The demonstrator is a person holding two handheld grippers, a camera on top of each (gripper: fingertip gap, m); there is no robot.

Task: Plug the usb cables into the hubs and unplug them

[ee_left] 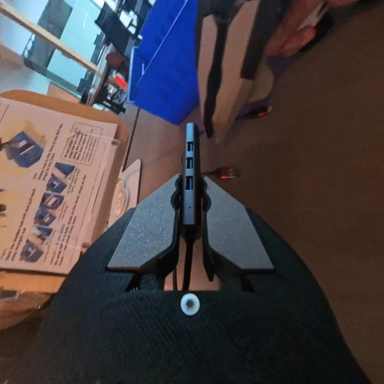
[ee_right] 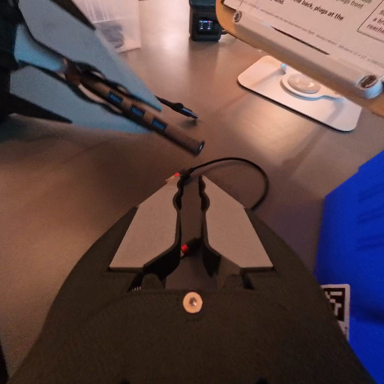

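Note:
My left gripper point(ee_left: 190, 180) is shut on a slim grey USB hub point(ee_left: 190, 158). The hub sticks out forward past the fingertips, its three ports facing the camera and empty. Its black lead point(ee_left: 187, 264) runs back between the fingers. In the right wrist view the same left gripper comes in from the upper left holding the hub point(ee_right: 158, 124), with the lead's plug point(ee_right: 188, 113) lying on the table. My right gripper point(ee_right: 190, 180) hovers over the brown table point(ee_right: 83, 197) with its jaws a narrow gap apart. A black cable point(ee_right: 264, 180) with a red-marked plug point(ee_right: 176, 175) lies just past the left fingertip. Another red-marked plug point(ee_right: 185, 247) shows below between the fingers.
A board with a printed sheet point(ee_left: 52, 187) stands on a white base point(ee_right: 301, 95) at the left. A blue bin point(ee_left: 166, 62) sits behind the hub and shows at the right point(ee_right: 353, 249). A small black device with a screen point(ee_right: 204, 22) is at the back. Red-marked plugs point(ee_left: 226, 173) lie on the table. Left tips to right tips: about 6 cm.

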